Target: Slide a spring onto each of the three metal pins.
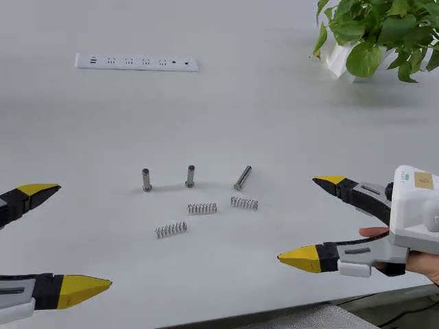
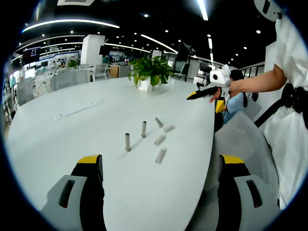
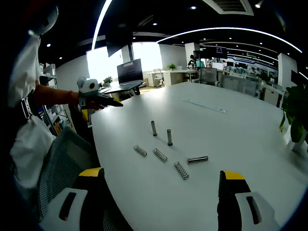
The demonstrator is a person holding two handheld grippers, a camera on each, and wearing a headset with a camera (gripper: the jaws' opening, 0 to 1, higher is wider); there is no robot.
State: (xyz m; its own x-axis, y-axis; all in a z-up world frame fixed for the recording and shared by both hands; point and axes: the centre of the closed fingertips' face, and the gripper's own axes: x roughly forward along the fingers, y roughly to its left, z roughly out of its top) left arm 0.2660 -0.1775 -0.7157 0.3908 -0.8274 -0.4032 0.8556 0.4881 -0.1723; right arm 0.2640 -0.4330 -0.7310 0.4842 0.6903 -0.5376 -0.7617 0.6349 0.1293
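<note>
Nothing is threaded yet: three coiled steel springs [image 1: 202, 208] lie loose at six o'clock of three bare silver metal pins [image 1: 190, 176], while the yellow-tipped left gripper [image 1: 68, 236] at eight and right gripper [image 1: 302, 219] at four gape empty.

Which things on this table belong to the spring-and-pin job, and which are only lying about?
Belong to the job: left upright pin, middle upright pin, fallen pin, left spring, middle spring, right spring.
Only lying about: white power strip, potted plant.
</note>
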